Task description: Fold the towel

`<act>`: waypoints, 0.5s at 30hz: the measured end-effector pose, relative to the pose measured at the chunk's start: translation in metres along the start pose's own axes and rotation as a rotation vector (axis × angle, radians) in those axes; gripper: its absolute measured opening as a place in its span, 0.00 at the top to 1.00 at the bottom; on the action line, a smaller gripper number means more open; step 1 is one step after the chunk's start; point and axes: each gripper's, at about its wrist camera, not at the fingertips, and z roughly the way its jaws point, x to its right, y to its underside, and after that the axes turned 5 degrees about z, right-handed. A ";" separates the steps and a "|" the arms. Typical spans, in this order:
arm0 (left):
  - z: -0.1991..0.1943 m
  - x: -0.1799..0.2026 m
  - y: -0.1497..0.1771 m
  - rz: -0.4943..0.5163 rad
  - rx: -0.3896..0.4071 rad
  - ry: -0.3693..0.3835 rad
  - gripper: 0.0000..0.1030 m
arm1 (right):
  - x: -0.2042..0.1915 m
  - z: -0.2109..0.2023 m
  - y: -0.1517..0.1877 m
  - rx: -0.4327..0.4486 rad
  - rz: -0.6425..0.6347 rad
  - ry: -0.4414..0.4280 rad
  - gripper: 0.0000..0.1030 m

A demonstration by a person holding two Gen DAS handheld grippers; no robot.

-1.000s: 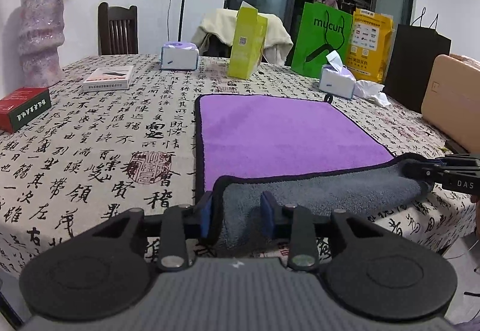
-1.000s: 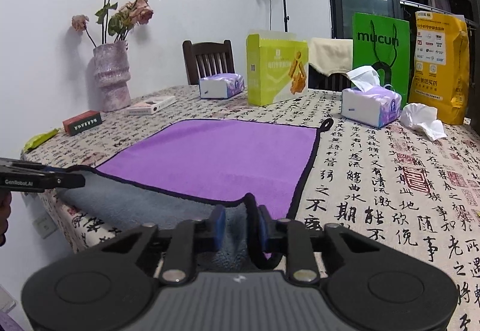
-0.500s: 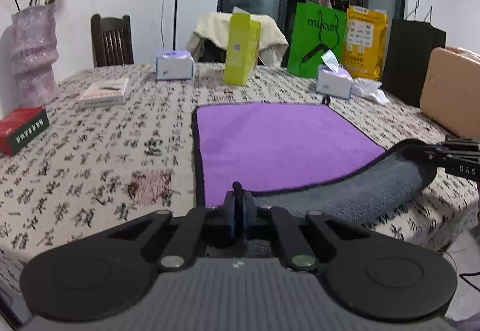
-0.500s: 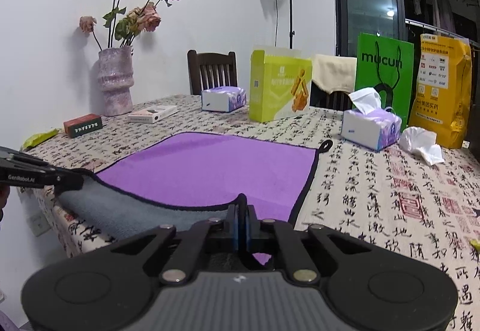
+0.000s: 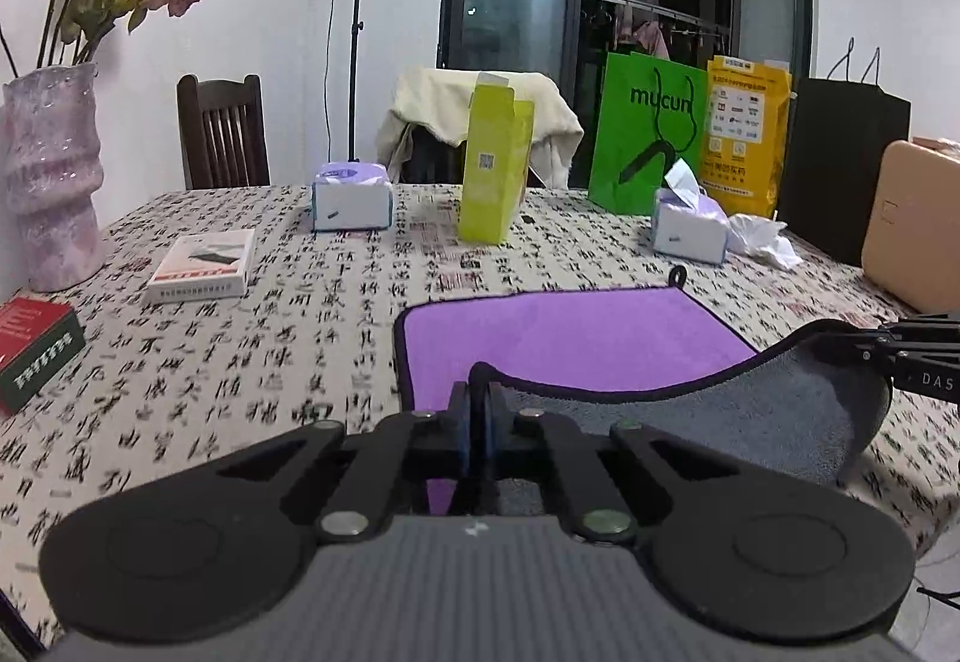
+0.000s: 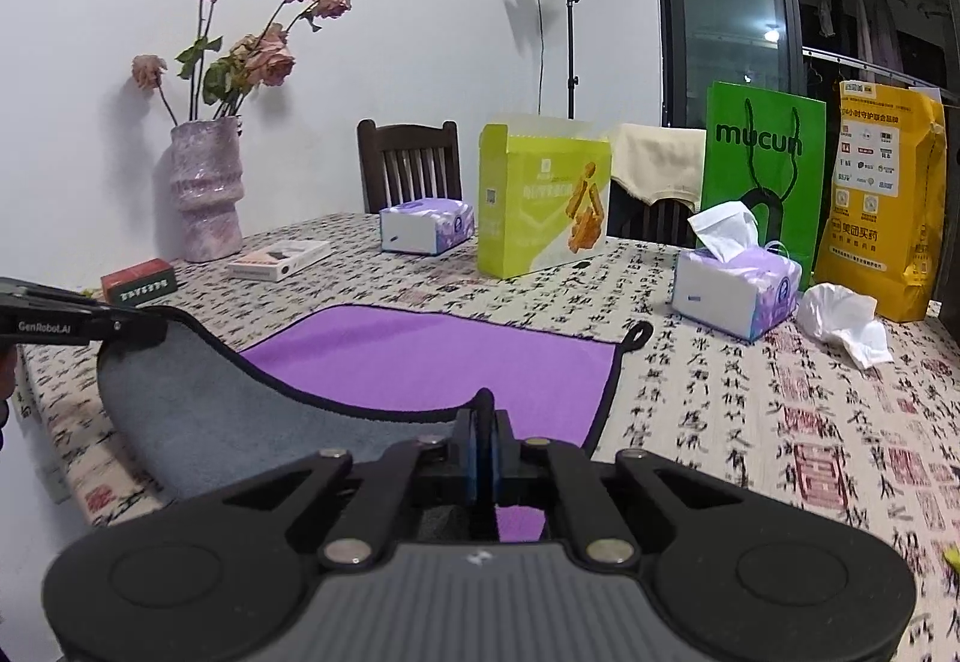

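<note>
A purple towel (image 5: 570, 332) with a grey underside and black trim lies on the patterned tablecloth; it also shows in the right wrist view (image 6: 432, 362). My left gripper (image 5: 478, 410) is shut on the towel's near left corner. My right gripper (image 6: 483, 434) is shut on the near right corner. Both corners are raised off the table, and the near edge hangs between them with the grey side (image 5: 750, 422) facing up. The far edge with its hanging loop (image 5: 678, 275) lies flat. Each gripper shows at the edge of the other's view.
Beyond the towel stand two tissue boxes (image 5: 351, 203) (image 5: 690, 230), a yellow-green carton (image 5: 495, 170), a green bag (image 5: 651, 140), a yellow bag (image 5: 744, 134) and a crumpled tissue (image 6: 846, 323). A white box (image 5: 204, 266), red box (image 5: 33, 350) and vase (image 5: 48, 182) stand left.
Both grippers closed on the towel's near corners, then lifted them and carried them forward over the purple side. More of the grey underside now shows.
</note>
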 end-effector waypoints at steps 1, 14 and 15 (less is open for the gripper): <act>0.004 -0.001 -0.003 -0.001 0.002 0.002 0.95 | 0.002 0.003 -0.003 0.000 -0.001 0.002 0.96; 0.058 -0.023 -0.051 -0.017 0.009 0.018 0.95 | 0.030 0.053 -0.049 -0.007 0.057 -0.017 0.96; 0.064 -0.025 -0.054 -0.018 0.006 0.022 0.95 | 0.032 0.056 -0.052 -0.008 0.063 -0.019 0.96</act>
